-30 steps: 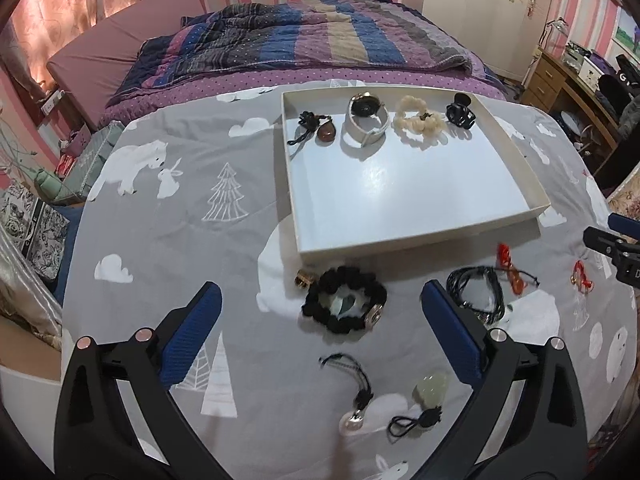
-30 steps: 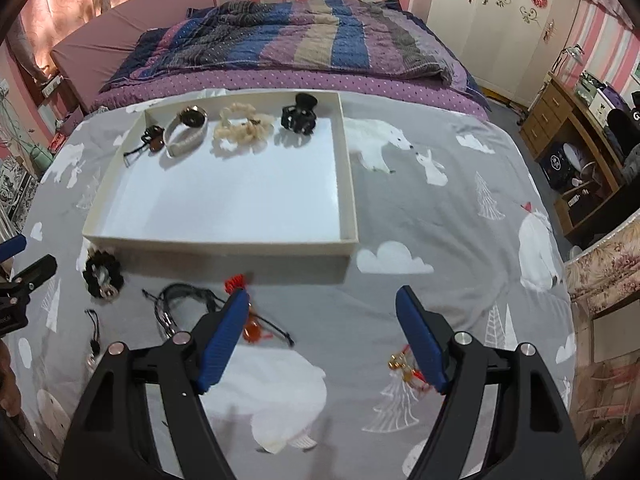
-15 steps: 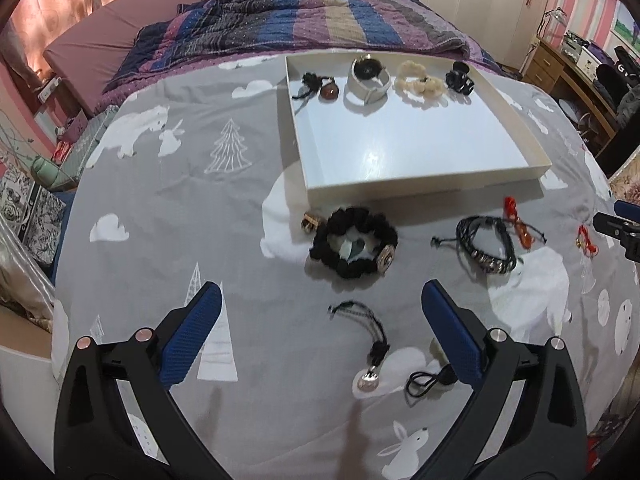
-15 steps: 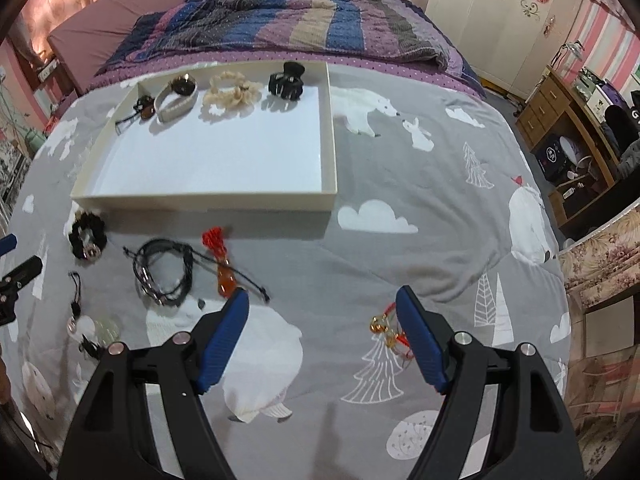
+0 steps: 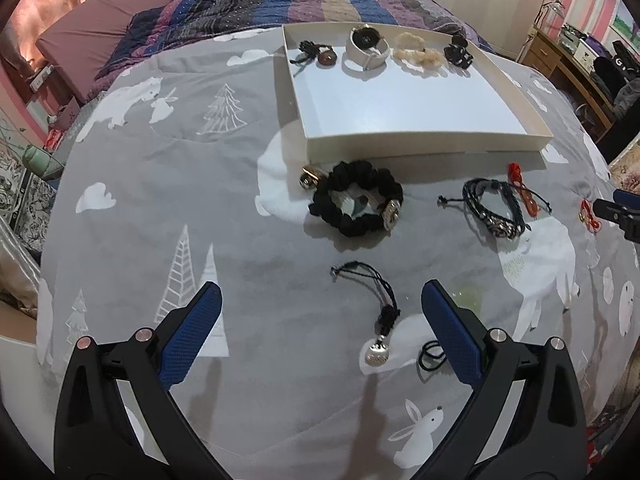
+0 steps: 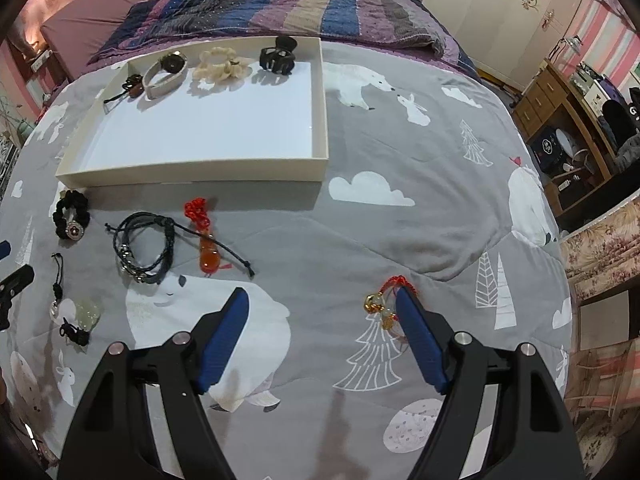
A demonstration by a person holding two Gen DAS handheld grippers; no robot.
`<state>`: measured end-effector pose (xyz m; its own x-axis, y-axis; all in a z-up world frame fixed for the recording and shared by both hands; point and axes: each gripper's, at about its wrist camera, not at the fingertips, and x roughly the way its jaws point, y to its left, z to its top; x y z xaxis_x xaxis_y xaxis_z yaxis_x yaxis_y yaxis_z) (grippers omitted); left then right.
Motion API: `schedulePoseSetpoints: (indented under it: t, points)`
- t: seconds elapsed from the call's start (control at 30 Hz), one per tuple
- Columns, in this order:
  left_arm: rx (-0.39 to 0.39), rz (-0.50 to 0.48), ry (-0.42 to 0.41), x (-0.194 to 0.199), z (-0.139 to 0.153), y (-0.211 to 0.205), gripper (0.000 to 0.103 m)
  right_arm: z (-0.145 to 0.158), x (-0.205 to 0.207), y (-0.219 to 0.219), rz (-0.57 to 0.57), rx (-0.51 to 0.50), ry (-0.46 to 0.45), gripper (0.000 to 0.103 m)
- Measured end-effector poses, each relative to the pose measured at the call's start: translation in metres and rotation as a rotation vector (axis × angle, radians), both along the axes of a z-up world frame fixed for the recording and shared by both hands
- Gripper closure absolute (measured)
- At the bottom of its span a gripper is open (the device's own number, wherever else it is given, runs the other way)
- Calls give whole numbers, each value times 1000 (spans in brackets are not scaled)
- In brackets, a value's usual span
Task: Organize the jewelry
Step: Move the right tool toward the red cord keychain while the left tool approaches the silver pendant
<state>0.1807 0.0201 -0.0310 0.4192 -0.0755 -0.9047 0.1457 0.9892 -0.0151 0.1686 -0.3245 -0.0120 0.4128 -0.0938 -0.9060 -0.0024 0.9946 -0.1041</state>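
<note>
Fingers of the left gripper (image 5: 320,300) spread wide, grasping nothing, above a black cord pendant (image 5: 380,320). The right gripper (image 6: 322,298) gapes too, a red-and-gold charm (image 6: 380,302) touching its right finger. Beyond lie bracelets (image 6: 146,250) and a white tray (image 6: 192,172) holding four pieces.

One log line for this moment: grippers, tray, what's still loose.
left gripper open, empty | right gripper open, empty | tray: four pieces along far wall | loose on blanket: black scrunchie, braided bracelet

Pink-striped walls (image 6: 608,12) (white wardrobe (image 6: 492,12) beyond) surround a wooden desk (image 6: 560,104).
</note>
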Motion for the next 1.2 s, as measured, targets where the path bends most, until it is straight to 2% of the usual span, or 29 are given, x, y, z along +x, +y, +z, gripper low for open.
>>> schedulePoseSetpoints:
  t: [0.3, 0.47, 0.67, 0.8, 1.2]
  points:
    - [-3, -10, 36, -5, -21, -3, 6, -13, -1, -21, -39, 7, 26, 27]
    - [-2, -18, 51, -6, -30, -6, 11, -19, -2, -29, -55, 10, 36, 27]
    - [2, -34, 42, -7, -34, -14, 12, -24, 0, -39, -71, 12, 45, 27]
    - [-2, -45, 55, -5, -39, -18, 20, -31, 2, -45, -84, 16, 61, 27]
    - [11, -47, 59, -3, -42, -18, 30, -50, 16, -66, -119, 35, 87, 27]
